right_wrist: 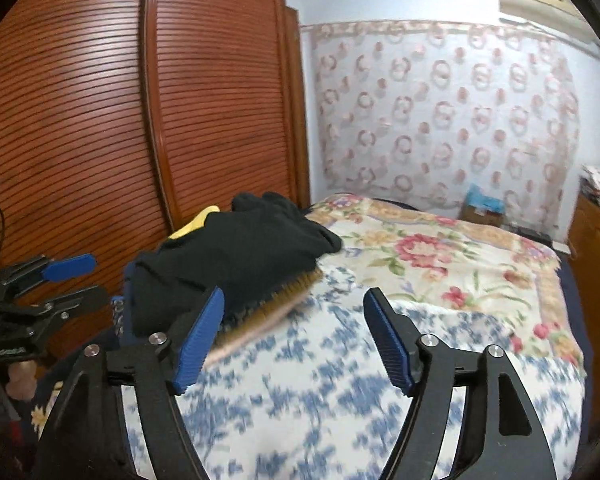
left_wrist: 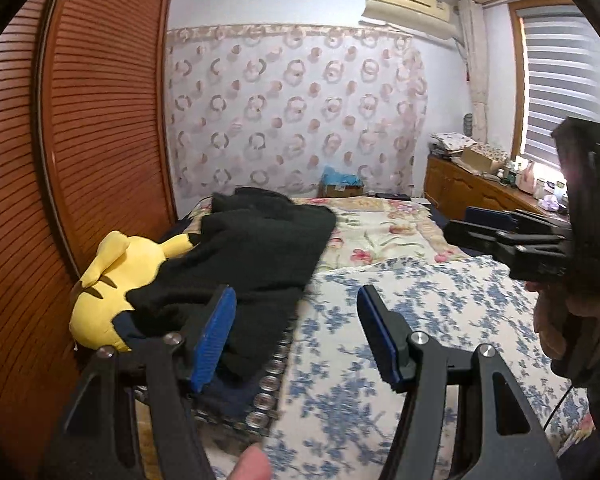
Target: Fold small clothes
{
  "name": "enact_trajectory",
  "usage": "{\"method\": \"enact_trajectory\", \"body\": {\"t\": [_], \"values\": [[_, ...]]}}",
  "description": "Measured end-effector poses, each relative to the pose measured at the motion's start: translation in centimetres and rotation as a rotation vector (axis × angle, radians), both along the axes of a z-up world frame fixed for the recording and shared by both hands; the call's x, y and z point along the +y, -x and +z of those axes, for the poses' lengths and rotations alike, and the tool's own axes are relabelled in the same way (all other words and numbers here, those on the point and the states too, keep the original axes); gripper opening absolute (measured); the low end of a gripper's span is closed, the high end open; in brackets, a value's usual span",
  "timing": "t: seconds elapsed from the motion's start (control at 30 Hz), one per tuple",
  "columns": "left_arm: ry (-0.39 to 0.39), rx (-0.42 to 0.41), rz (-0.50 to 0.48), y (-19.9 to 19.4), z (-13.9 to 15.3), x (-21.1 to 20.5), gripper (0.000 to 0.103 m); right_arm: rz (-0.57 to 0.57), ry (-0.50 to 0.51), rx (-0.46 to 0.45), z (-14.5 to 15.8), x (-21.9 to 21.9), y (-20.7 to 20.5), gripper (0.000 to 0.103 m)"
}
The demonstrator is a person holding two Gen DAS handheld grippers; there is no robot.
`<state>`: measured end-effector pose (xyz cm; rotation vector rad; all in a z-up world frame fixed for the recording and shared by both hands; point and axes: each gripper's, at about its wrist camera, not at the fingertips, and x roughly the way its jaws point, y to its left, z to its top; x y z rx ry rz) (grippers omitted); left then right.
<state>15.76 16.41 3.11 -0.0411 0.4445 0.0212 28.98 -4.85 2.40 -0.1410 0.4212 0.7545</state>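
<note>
Domestic bedroom. A bed (left_wrist: 380, 232) carries a floral blanket (right_wrist: 440, 256) and a blue-and-white floral cover (left_wrist: 420, 320). A louvred wooden wardrobe (left_wrist: 100, 120) runs alongside. A wall air conditioner (left_wrist: 408, 4), patterned curtain (left_wrist: 292, 112), window blind (left_wrist: 556, 72), cluttered wooden cabinet (left_wrist: 460, 188) and yellow plush toy (left_wrist: 112, 276) are present.

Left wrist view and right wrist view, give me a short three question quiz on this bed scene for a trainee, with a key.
1. True or false: the left tongs are shut on the black garment.
2. What lies partly under the black garment next to the wardrobe? A) yellow plush toy B) red pillow C) green towel
3. Fill in: the bed cover below both tongs is white with ____ flowers.

Key
1. False; both the left tongs and the right tongs stand open and empty.
2. A, the yellow plush toy.
3. Blue; see the floral bed cover.
</note>
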Motion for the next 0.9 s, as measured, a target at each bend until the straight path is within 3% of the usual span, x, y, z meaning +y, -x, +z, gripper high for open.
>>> {"method": "enact_trajectory", "body": {"t": [0.33, 0.9], "values": [[-0.003, -0.011, -0.048, 2.1, 0.4, -5.3, 0.063, -0.171, -0.03, -0.037, 0.0, -8.2, 6.2, 0.084], [-0.009, -0.038, -0.061, 5.4, 2.5, -9.3, 0.063, -0.351, -0.054, -0.072, 0.4, -14.9, 12.9, 0.084]]}}
